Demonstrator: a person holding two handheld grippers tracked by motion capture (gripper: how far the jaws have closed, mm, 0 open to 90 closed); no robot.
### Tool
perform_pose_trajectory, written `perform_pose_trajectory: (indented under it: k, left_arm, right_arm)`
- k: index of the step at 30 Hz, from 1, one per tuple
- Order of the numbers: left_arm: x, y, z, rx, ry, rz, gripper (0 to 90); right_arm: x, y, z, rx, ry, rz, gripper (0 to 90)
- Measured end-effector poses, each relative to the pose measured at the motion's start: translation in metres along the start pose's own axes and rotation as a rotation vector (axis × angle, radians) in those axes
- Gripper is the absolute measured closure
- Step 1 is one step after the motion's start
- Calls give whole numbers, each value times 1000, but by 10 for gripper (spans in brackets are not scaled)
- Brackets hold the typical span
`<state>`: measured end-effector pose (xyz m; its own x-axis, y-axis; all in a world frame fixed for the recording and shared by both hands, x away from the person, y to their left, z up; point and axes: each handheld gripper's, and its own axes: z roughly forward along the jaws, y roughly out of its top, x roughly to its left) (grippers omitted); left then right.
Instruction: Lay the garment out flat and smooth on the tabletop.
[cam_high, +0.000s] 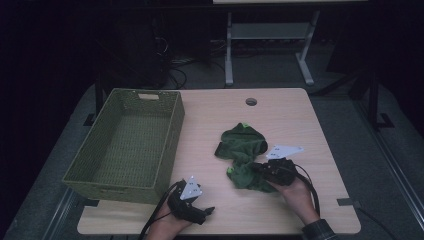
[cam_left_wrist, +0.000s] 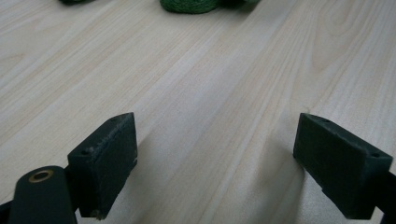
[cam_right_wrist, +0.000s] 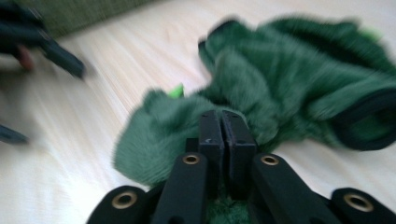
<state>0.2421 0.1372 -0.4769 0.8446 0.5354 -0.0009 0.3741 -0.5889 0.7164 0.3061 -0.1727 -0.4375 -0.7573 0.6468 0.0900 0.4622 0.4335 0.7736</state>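
Because it is a soft, fleecy green garment (cam_high: 244, 156), it should weigh little, sag and stretch under any lift, and cannot break; my judgement is that a single pinch will raise only a fold while the rest trails over the wood. A good hold would be a thick bunch of pile or the darker bound hem, since the nap is unlikely to slip between rubbery pads. It lies crumpled in two lumps near the middle of the counter (cam_high: 300, 120), toward the person's right, deep green with a dark edging along one opening and small bright lime tabs poking out at the far end and near the near lump. In the right gripper view it looks plush and thick, though that picture is blurred.

At its near lump the right tongs (cam_right_wrist: 225, 128) are pressed together with a tuft of the fleece caught between the pads, the hand behind them resting low on the wood. The left tongs (cam_left_wrist: 212, 154) stand spread wide over bare wood, holding nothing, near the front edge and well apart from the cloth. A woven olive basket (cam_high: 167, 140) sits at the left side of the counter, and nothing shows in it
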Motion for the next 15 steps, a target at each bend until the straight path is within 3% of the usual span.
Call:
perform_pose_trajectory:
  k: [2,5,10,14,15]
  left_arm:
    - [0,0,0,0,-1,1,127]
    - [0,0,0,0,-4,4,126]
    - [0,0,0,0,-4,3,126]
    - [1,0,0,0,-7,7,127]
    - [1,0,0,0,-5,9,127]
  right_arm:
    - [-1,-5,18,69,2,2,879]
    - [-2,-8,31,118,4,6,894]
    - [-2,-9,33,117,8,8,884]
    - [-3,-6,22,71,-1,5,803]
    - [-5,-5,12,34,-6,10,767]
